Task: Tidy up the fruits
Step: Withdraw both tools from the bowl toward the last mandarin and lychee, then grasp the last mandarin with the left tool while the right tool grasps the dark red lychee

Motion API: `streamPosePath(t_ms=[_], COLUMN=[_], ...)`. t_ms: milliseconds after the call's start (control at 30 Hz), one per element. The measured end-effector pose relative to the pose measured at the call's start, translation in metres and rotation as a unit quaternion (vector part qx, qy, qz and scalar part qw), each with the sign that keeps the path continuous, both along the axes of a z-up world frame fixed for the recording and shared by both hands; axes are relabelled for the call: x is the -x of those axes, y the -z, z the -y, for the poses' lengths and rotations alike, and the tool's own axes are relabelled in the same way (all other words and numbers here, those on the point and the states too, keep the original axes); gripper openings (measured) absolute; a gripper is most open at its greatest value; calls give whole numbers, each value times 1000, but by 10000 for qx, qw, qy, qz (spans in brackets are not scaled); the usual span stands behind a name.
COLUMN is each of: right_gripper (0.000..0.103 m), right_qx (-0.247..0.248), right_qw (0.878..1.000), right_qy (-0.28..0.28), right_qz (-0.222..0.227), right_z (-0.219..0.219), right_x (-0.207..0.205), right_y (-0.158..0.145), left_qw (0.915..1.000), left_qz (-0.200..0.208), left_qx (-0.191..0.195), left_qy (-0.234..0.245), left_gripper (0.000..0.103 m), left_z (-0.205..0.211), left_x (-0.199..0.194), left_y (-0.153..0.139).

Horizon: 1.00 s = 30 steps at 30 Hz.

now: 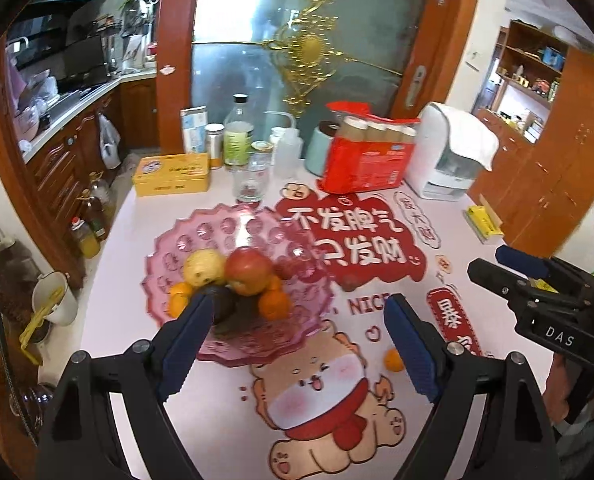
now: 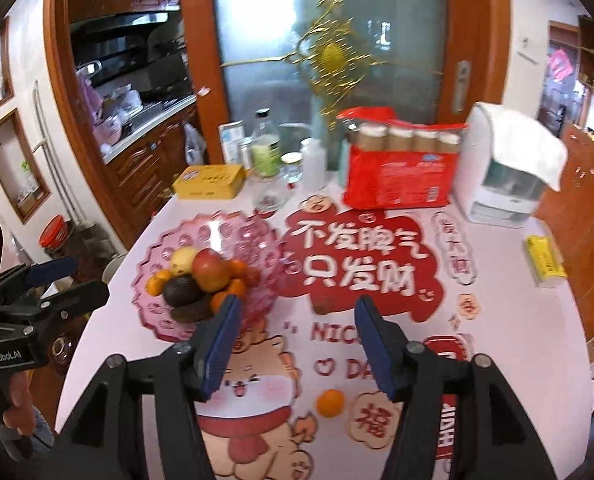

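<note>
A pink scalloped plate (image 1: 221, 224) (image 2: 217, 236) holds a pile of fruit: a red apple (image 1: 249, 272) (image 2: 211, 274), a yellow pear (image 1: 203, 266) (image 2: 183, 260), several oranges and dark avocados (image 2: 181, 290). One loose orange (image 1: 394, 360) (image 2: 330, 402) lies on the printed table mat, right of the plate. A small brown fruit (image 1: 351, 282) (image 2: 321, 305) rests on the red print. My left gripper (image 1: 297, 320) hangs open above the plate's near edge, holding nothing. My right gripper (image 2: 297, 320) is open and empty over the mat, between the plate and the loose orange.
At the back of the table stand a yellow tin (image 1: 171, 174), bottles and jars (image 1: 239, 136), a red pack of cups (image 1: 367, 152) and a white appliance under a cloth (image 1: 449, 148). A yellow box (image 1: 483, 222) lies at the right edge. Cabinets flank the table.
</note>
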State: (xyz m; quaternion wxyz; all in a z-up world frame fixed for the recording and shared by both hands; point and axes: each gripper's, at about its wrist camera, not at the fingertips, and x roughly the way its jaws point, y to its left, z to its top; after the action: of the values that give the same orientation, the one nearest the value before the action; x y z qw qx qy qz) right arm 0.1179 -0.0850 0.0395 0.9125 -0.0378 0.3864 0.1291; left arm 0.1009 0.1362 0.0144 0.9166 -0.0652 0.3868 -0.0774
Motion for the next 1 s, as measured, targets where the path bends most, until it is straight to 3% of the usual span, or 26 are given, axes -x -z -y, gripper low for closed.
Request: streamPosePath(t_ms=[200, 400, 567, 767, 867, 1000], right_gripper=[62, 62, 62, 62, 62, 62], right_qx=[165, 297, 363, 269, 187, 119], right_qw=[9997, 9995, 9993, 9991, 9983, 9965], right_qy=[147, 101, -39, -133, -256, -471], right_qz=[67, -95, -95, -311, -493, -686], right_z=[34, 63, 90, 117, 122, 123], right_x=[2, -11, -41, -77, -88, -97], right_y=[11, 33, 51, 85, 106, 131], left_qw=[9997, 9990, 9972, 9935, 9908, 9875], left_qz=[-137, -410, -727, -1088, -1259, -1469], left_qx=[-32, 7, 170, -71, -133, -87], left_qy=[191, 179, -73, -325, -475, -572], left_gripper=[88, 88, 88, 88, 80, 60], left_z=[41, 83, 125, 174, 189, 199], left_x=[-6, -14, -25, -36, -42, -47], left_y=[13, 44, 97, 163, 186, 208])
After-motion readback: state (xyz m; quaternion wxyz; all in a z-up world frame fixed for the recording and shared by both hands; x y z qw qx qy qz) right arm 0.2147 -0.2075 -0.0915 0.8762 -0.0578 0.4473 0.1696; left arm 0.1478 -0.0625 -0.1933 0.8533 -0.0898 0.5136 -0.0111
